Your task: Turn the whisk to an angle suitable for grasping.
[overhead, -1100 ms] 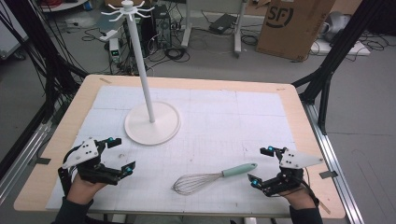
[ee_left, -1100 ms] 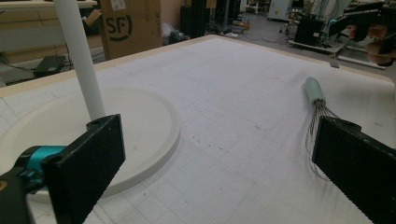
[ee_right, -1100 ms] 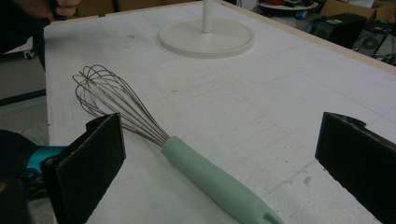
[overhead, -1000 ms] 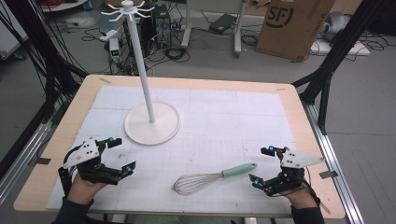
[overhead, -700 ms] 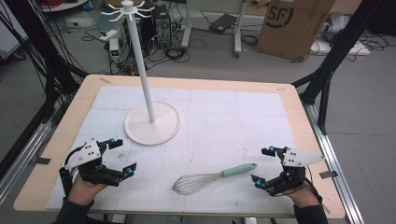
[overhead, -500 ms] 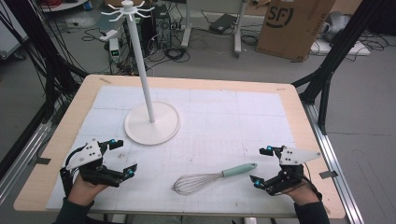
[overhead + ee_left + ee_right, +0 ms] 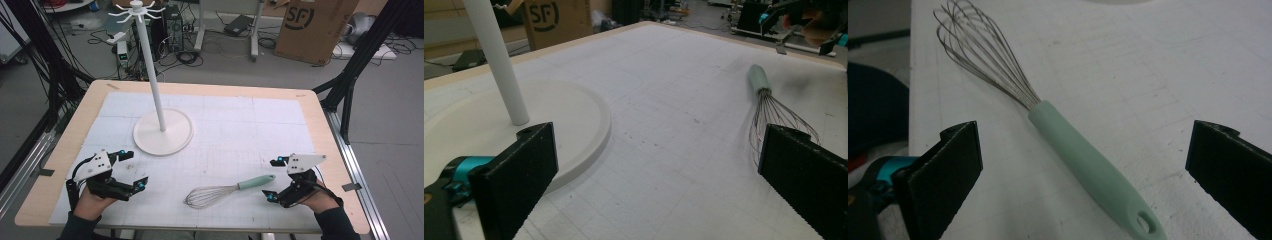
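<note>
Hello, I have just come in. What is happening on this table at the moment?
A person holds a hand-held gripper in each hand at the near edge of the table. The right hand-held gripper is open, its jaws pointing at the mint-green handled wire whisk, which lies flat on the white mat, untouched. The left hand-held gripper is open too, near the white hook stand with a round base. Nothing is gripped.

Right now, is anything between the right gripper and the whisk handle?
Nothing visible. The right gripper is open, and the whisk lies flat on the white mat with its mint handle pointing toward the gripper. In the right gripper view, only bare mat lies between the fingers and the handle.
</note>
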